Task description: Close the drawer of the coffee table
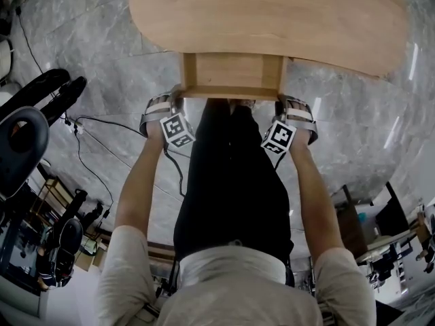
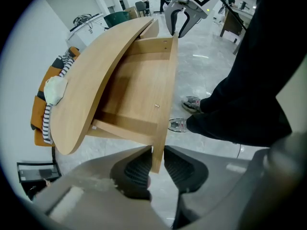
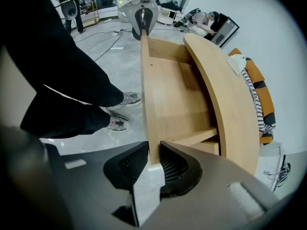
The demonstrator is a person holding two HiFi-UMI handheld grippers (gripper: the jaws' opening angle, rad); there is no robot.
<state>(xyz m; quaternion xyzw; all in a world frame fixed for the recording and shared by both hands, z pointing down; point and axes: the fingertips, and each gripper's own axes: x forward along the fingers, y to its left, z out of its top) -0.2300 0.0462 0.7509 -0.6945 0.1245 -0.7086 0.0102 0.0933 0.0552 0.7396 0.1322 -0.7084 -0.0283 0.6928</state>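
- While the table (image 1: 272,19) fills 12 o'clock, it looks heavy enough to stay put.
- Drawer (image 1: 231,73) juts open toward 6 o'clock; it is stiff wood and should slide if pushed squarely.
- Front (image 1: 231,92), thin and rigid, is the place to hold.
- Left gripper (image 2: 158,158) clamps its 9 o'clock end, right gripper (image 3: 154,159) its 3 o'clock end.

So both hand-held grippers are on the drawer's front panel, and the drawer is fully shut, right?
Not shut: the head view shows the drawer pulled out from under the table top. The left hand-held gripper and right hand-held gripper are on its front panel.
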